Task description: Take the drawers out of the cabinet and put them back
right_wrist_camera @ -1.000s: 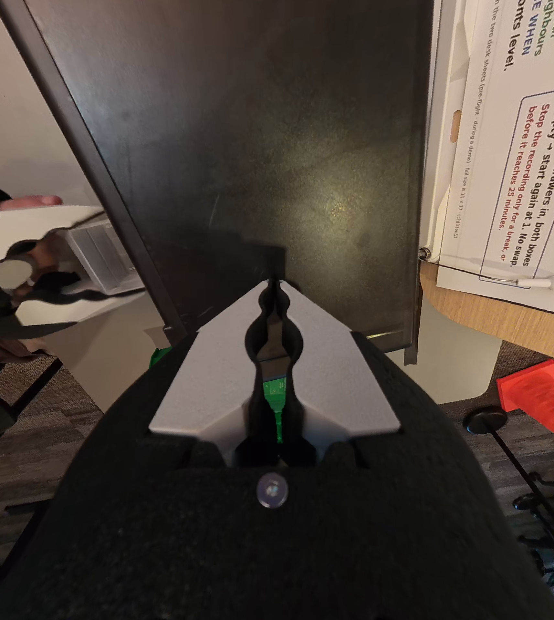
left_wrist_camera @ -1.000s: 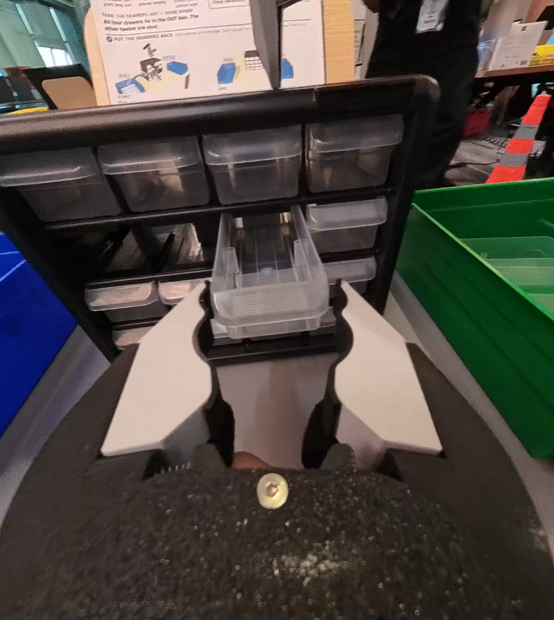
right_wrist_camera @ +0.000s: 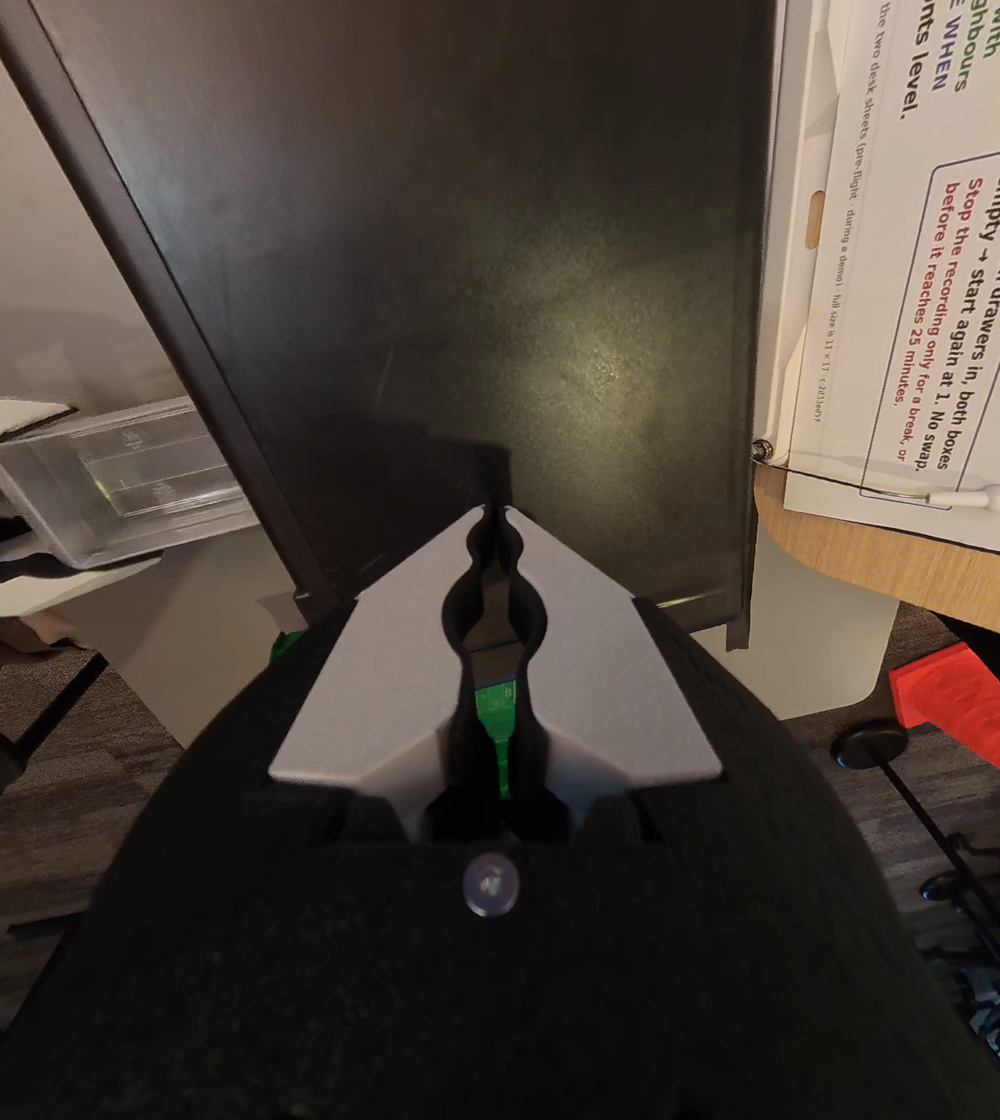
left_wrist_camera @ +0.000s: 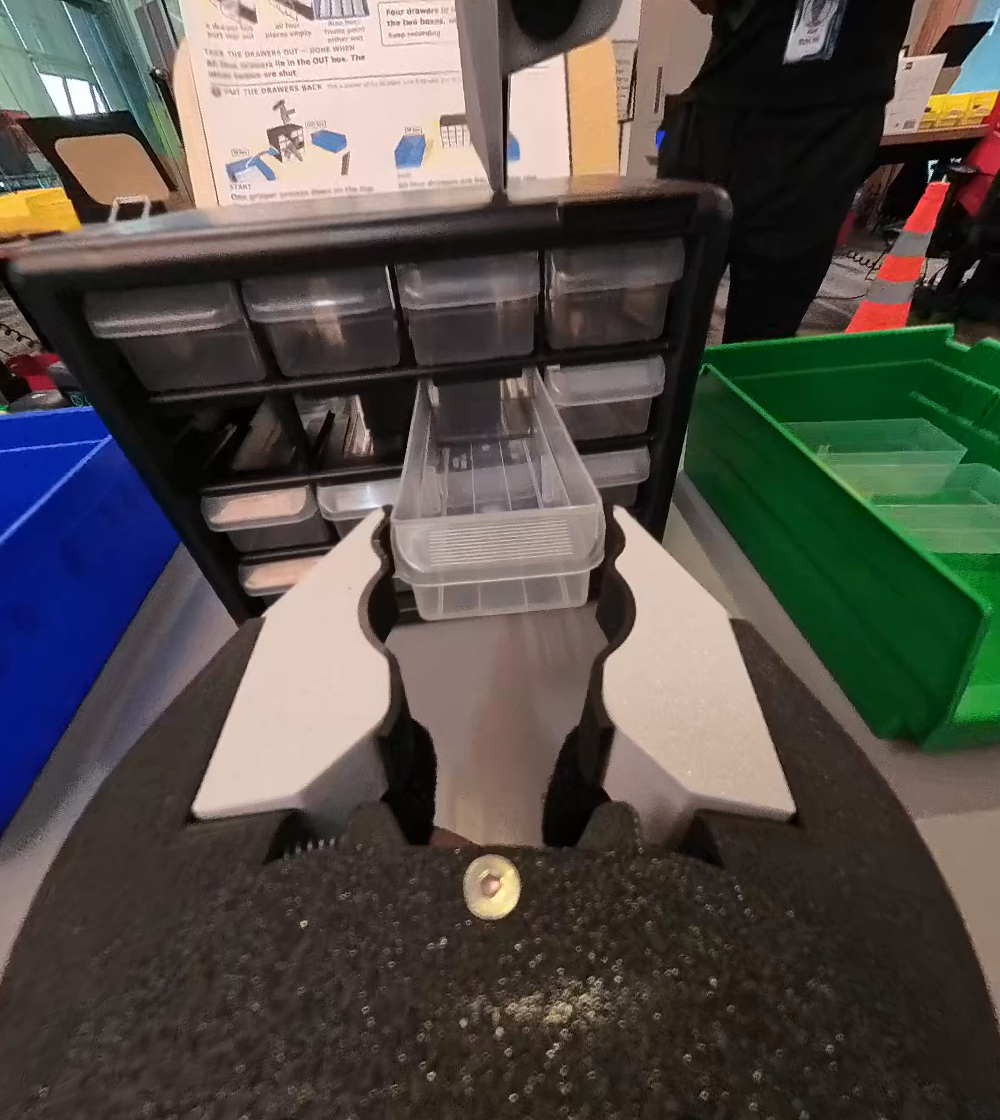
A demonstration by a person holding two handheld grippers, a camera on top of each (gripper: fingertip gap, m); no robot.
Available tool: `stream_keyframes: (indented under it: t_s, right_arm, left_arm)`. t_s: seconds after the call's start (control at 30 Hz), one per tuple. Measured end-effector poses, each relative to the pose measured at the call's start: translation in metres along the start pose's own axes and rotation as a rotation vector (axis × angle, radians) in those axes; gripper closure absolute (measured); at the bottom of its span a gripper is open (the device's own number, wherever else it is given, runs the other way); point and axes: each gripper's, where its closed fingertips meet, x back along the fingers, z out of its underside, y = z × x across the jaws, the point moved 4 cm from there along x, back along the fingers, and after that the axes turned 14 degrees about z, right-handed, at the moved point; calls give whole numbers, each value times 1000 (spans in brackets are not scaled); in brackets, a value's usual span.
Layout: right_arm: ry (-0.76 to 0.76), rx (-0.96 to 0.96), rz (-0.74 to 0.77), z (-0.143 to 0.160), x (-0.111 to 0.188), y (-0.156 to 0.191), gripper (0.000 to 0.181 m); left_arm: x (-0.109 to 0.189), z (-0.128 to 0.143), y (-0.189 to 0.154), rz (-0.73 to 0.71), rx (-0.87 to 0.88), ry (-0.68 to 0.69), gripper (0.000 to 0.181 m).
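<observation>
- Cabinet [left_wrist_camera: 364,242] is sitting on the worktop [left_wrist_camera: 503,679], two second-row slots gaping.
- Green bin [left_wrist_camera: 848,636] is holding two drawers [left_wrist_camera: 885,454] already.
- Third drawer [left_wrist_camera: 497,533] is sliding out, left tongs [left_wrist_camera: 494,557] pinching its front.
- Right tongs [right_wrist_camera: 494,515], pressed together, are bracing the cabinet top.
- Judging so: removal half done; returning is waiting.

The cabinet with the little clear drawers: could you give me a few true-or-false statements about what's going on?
1. A clear drawer sticks partway out of the black cabinet. True.
2. The left gripper holds nothing. False: it clamps that drawer's front.
3. The green bin holds two drawers. True.
4. The right gripper is wide open. False: it is shut, tips on the cabinet top.
5. The cabinet's top row has gaps. False: all four drawers are in.
</observation>
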Motion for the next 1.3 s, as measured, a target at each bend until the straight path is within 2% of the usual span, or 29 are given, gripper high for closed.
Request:
stream_keyframes:
  t_s: [0.13, 0.37, 0.5, 0.6, 0.67, 0.73, 0.8, 0.97, 1.07, 1.3]
  right_arm:
    - [9, 7, -1, 0, 0, 0, 181]
    - [-13, -4, 3, 0, 0, 0, 181]
    - [-30, -17, -6, 1, 0, 0, 181]
    - [-32, -15, -9, 1, 0, -1, 181]
    - [-31, -13, -12, 1, 0, -1, 181]
    - [-30, -11, -13, 1, 0, -1, 181]
    - [-33, -11, -17, 1, 0, -1, 181]
    - [-64, -24, -24, 2, 0, -2, 181]
    - [-98, -14, -12, 3, 0, -1, 181]
    - [-196, 9, 87, 2, 4, -1, 181]
  left_arm:
    - [6, -7, -1, 5, -2, 13, 116]
    - [19, 14, -8, 17, -39, 40, 116]
    - [30, 14, -19, 103, -73, 13, 116]
    - [44, 13, -25, 298, -94, -10, 116]
    - [55, 18, -34, 534, -149, 1, 116]
    - [60, 30, -27, 661, -194, 76, 116]
    - [61, 48, -15, 781, -173, 208, 116]
    - [65, 81, 17, 987, -191, 373, 116]
    - [69, 90, 28, 1069, -219, 410, 115]
    - [76, 127, 40, 1164, -305, 579, 115]
